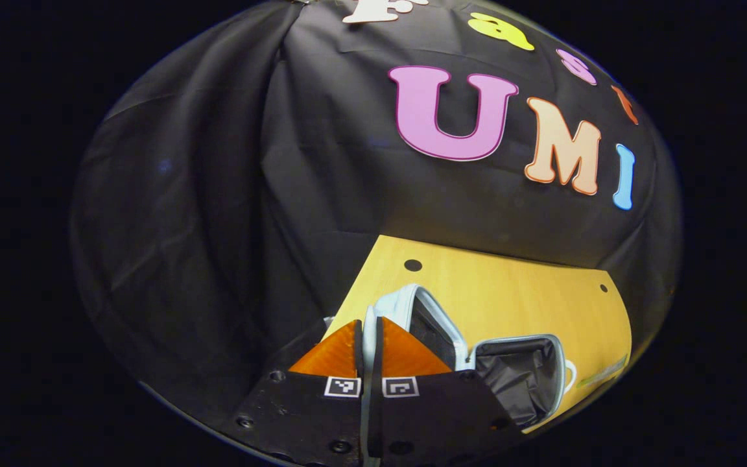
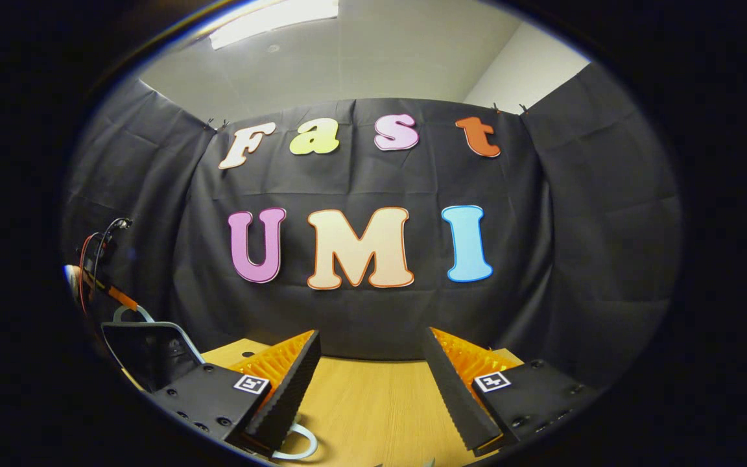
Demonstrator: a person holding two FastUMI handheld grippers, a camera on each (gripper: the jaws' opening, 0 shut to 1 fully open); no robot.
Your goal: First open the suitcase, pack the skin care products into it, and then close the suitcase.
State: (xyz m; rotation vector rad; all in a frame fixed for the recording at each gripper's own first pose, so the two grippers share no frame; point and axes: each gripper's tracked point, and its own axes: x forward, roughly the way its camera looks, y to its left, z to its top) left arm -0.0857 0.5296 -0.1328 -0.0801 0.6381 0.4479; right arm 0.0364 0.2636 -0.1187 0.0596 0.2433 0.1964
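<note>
The small light-blue suitcase lies open on the wooden table point(image 1: 516, 292). Its base point(image 1: 522, 379) shows a dark lining. Its lid point(image 1: 426, 316) stands raised, and my left gripper point(image 1: 369, 353) is shut on the lid's pale rim, which runs between the two fingers. In the right gripper view the raised lid point(image 2: 146, 350) shows at the far left, with the other gripper and its cables point(image 2: 98, 279) above it. My right gripper point(image 2: 370, 389) hangs open over the table point(image 2: 367, 408) with nothing between its fingers. A pale handle loop point(image 2: 299, 447) lies under its left finger.
The black cloth wall closes in the table at the back and on both sides. The tabletop has small dark holes point(image 1: 413, 264) near its far edge. Bare wood stretches behind the suitcase and in front of my right gripper.
</note>
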